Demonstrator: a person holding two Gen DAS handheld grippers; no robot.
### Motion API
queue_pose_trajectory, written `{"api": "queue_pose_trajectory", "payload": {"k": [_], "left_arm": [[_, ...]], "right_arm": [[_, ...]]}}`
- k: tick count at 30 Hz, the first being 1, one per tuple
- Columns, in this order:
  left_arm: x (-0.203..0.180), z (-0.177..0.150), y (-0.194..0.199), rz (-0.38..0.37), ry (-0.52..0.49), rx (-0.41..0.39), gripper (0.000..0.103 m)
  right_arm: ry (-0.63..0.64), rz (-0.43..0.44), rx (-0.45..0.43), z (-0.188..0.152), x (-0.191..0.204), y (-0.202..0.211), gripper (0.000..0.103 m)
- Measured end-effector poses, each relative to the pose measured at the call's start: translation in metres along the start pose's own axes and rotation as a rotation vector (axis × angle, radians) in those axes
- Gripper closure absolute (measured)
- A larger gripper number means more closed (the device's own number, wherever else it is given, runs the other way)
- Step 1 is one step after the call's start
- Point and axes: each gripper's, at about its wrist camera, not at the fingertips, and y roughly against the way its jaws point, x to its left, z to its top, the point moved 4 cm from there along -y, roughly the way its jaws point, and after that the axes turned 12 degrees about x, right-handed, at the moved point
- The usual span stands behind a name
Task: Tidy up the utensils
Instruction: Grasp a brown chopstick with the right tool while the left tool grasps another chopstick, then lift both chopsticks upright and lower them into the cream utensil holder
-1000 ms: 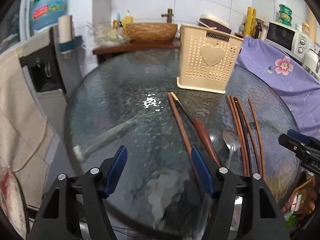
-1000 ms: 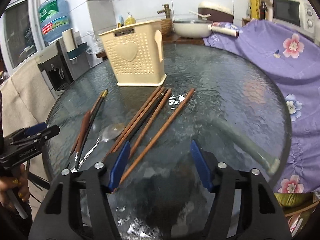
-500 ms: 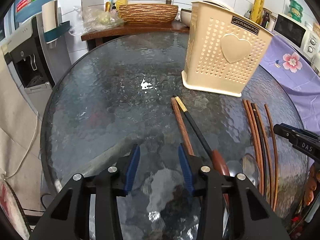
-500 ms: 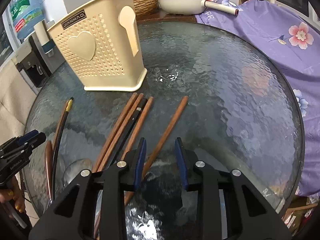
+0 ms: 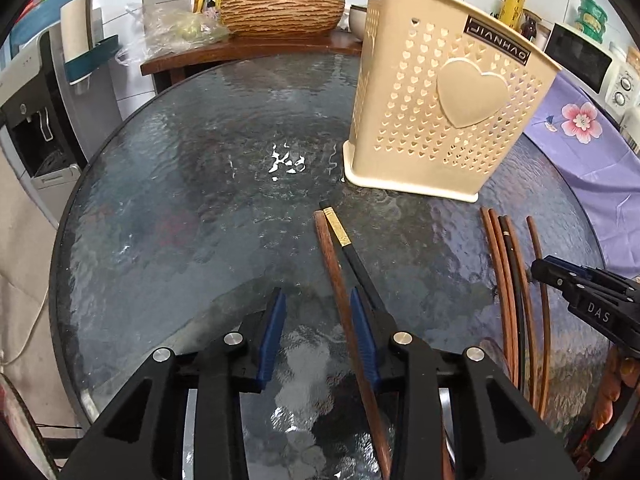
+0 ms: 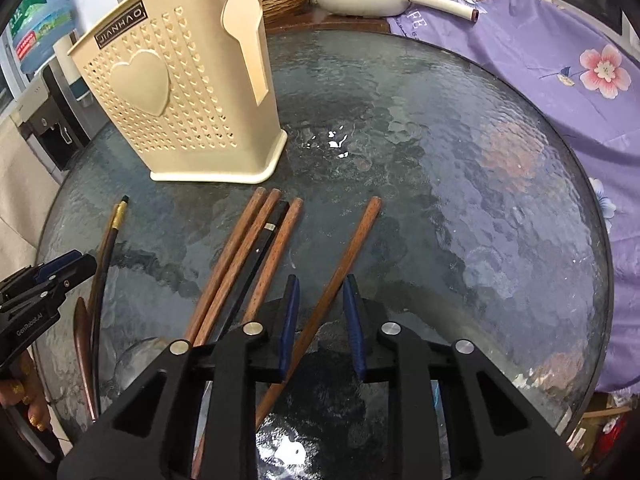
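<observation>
**Both tongs closing over chopsticks on the glass table**

We see our left gripper (image 5: 316, 316) low over the round glass table (image 5: 180, 208), its jaws closing. A brown wooden chopstick (image 5: 332, 256) runs between the blue pads, close against the right one; we cannot tell whether that pad touches it. A black chopstick with a gold band (image 5: 340, 234) lies just beside it, outside the jaws.

Our right gripper (image 6: 318, 300) is also closing, with a lone brown chopstick (image 6: 352, 244) lying aslant between its pads, not yet pinched. A bundle of four chopsticks (image 6: 256, 248) lies just to its left. The cream perforated utensil holder (image 6: 180, 92) stands upright on the table beyond all of them.
</observation>
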Motion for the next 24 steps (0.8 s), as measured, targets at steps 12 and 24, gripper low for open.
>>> {"api": "queue_pose_trajectory", "payload": {"k": [12, 24], "left_arm": [[-0.009, 0.023, -0.015, 0.089, -0.045, 0.02, 0.089], [-0.012, 0.033, -0.022, 0.117, -0.075, 0.01, 0.095]], "right_arm": [[0.019, -0.054, 0.015, 0.017, 0.009, -0.009, 0.091], [0.03, -0.08, -0.005, 0.027, 0.016, -0.012, 0.096]]}}
